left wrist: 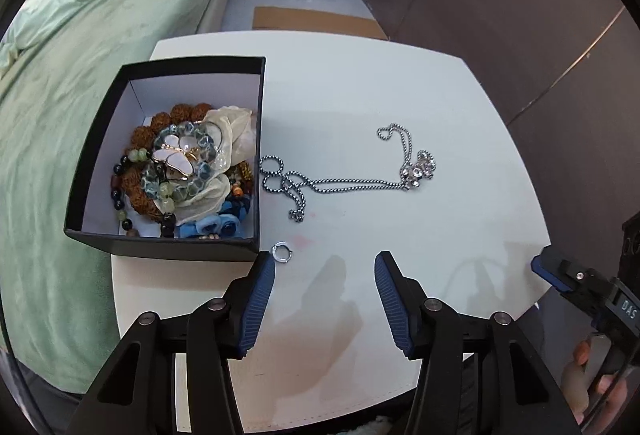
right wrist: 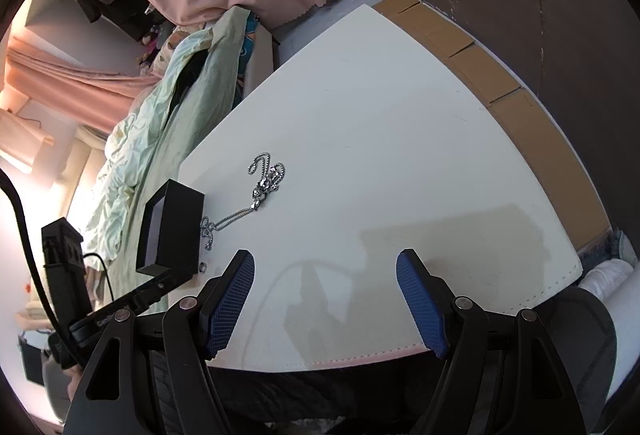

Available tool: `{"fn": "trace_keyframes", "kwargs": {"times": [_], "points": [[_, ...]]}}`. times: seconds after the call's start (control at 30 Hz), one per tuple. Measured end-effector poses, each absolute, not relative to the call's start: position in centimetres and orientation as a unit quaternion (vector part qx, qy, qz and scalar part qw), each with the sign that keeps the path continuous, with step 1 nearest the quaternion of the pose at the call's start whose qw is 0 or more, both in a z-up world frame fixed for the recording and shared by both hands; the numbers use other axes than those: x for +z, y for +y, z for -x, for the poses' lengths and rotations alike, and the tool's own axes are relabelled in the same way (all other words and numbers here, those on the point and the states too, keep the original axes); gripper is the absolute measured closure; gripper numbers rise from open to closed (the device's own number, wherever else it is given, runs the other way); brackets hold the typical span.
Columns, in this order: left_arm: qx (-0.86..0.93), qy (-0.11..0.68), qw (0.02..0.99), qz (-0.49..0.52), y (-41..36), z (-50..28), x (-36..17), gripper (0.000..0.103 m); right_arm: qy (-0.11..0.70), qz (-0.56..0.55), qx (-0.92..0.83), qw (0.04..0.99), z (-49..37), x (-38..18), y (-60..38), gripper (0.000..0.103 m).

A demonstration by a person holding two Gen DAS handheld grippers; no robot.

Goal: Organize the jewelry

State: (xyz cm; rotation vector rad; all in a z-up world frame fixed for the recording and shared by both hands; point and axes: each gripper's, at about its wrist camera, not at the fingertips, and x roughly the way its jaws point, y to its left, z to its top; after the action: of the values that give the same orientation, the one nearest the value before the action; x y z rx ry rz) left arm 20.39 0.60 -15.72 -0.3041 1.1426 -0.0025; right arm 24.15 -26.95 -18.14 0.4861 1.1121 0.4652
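The left gripper (left wrist: 325, 267) hangs at the lower centre of its view with jaws released and nothing between them; a small silver ring (left wrist: 282, 251) lies on the white table (left wrist: 400, 83) just beside the left pad, near the corner of the black box (left wrist: 168, 251); the box, at centre left, holds beaded bracelets (left wrist: 138, 155) and a butterfly brooch (left wrist: 176, 157); a silver chain necklace (left wrist: 352, 183) sprawls to its right; the right gripper (right wrist: 325, 267) is likewise spread wide and empty over bare tabletop.
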Motion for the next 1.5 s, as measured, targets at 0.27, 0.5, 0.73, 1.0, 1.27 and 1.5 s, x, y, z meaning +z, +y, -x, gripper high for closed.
{"fn": "trace_keyframes", "kwargs": {"times": [0.27, 0.5, 0.73, 1.0, 1.27, 1.5], "points": [[0.027, 0.544, 0.828, 0.131, 0.6, -21.6, -16.9, 0.061, 0.512, -0.235, 0.215, 0.798, -24.0, -18.0, -28.0, 0.029], [0.053, 0.545, 0.830, 0.106, 0.6, -21.7, -17.8, 0.061, 0.514, -0.241, 0.211, 0.796, -24.1, -18.2, -28.4, 0.029], [0.083, 0.540, 0.834, 0.076, 0.2, -21.5, -17.9, 0.084, 0.516, -0.241, 0.210, 0.794, -24.0, -18.6, -28.3, 0.029], [0.076, 0.543, 0.830, 0.096, 1.2, -21.2, -17.7, 0.090, 0.519, -0.235, 0.213, 0.794, -24.0, -18.4, -27.6, 0.029], [0.051, 0.526, 0.841, 0.118, 1.6, -20.5, -15.4, 0.090, 0.527, -0.215, 0.224, 0.791, -24.6, -18.3, -25.3, 0.029], [0.032, 0.498, 0.856, 0.137, 2.6, -20.4, -11.9, 0.090, 0.535, -0.203, 0.235, 0.786, -26.5, -17.9, -22.2, 0.029]]}}
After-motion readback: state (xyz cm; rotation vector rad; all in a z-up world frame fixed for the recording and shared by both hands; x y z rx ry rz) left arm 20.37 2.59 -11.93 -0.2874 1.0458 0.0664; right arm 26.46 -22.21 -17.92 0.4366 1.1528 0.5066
